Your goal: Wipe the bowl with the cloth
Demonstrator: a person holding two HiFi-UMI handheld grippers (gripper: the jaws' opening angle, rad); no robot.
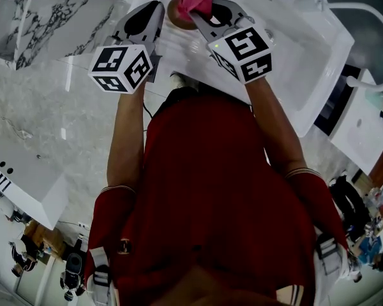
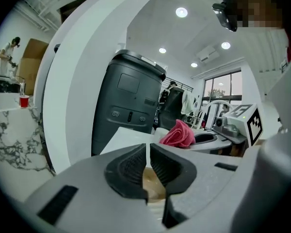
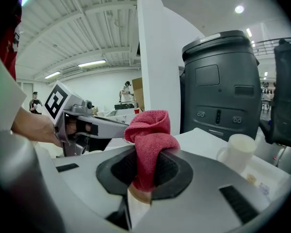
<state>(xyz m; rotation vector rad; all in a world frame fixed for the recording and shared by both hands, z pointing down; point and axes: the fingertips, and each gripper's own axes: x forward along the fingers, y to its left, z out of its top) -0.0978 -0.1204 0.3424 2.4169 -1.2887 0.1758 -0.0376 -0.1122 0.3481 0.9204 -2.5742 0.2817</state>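
**Operator:** Now, where is the work item?

**Technician:** The round tan-brown bowl [image 1: 177, 13] is at the white tabletop [image 1: 293, 69], at the far edge of the head view and directly between the two tools. Its tan surface also shows at the base of the jaws in both gripper views.

**Operator:** State the condition of each tool.

**Technician:** Right tool [image 3: 144, 171]: jaws clamped on the crumpled pinkish-red terry cloth [image 3: 150, 140], pinched at mid-length. A loose fold stands above the jaws, and the bowl shows directly below the cloth's lower end. Left tool [image 2: 148, 166]: jaws drawn together to a narrow slit, with the bowl's tan wall at their base. It is judged to be pinching the rim.

**Operator:** Why this arrangement?

**Technician:** The work is divided between the tools. By its position, the left tool is judged to steady the bowl so that it cannot slide or spin under wiping pressure. The right tool carries the cloth bunched, which gives a padded contact and holds the hard jaws clear of the bowl. The tools face each other across the bowl, near but apart.

**Operator:** Task status?

**Technician:** The cloth is at the bowl, so wiping is judged to be in hand. How much of the surface has been covered cannot be told.

**Operator:** Surroundings?

**Technician:** A white ceramic mug [image 3: 238, 149] stands to the right of the right tool, apart from the bowl. A tall dark grey machine [image 3: 218, 81] with buttons stands behind it. Neither obstructs the work.
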